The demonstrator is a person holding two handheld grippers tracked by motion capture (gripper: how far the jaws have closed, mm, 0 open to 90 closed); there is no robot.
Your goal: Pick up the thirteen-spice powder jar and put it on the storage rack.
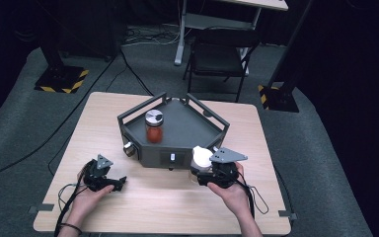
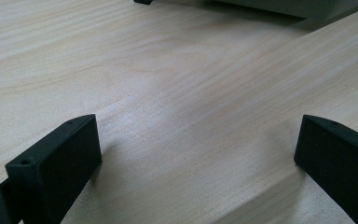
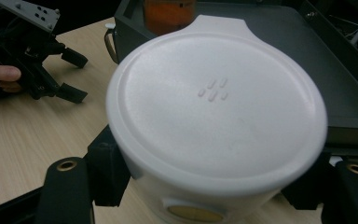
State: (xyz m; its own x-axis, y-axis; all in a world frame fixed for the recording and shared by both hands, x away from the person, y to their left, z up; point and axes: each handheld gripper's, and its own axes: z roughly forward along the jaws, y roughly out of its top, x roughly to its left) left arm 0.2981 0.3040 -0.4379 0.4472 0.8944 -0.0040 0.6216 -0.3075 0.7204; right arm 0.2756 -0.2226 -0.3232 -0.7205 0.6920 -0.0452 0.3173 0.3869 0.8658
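High view: right hand-held gripper [image 1: 212, 174] clamped on a white-lidded container [image 1: 201, 157], held just in front of the grey tray [image 1: 197, 131]. Left hand-held gripper [image 1: 114, 185] low over the bench [image 1: 168, 202], jaws apart, well off to the side of the container. Red jar [image 1: 154, 126] with a silver lid standing inside the tray, beyond both.

Left gripper view: jaws spread wide over bare bench wood, nothing between them.

Right gripper view: container's white lid [image 3: 214, 102] close above the jaws, which press its sides; tray and red jar just beyond; left hand-held gripper farther off at the upper left.
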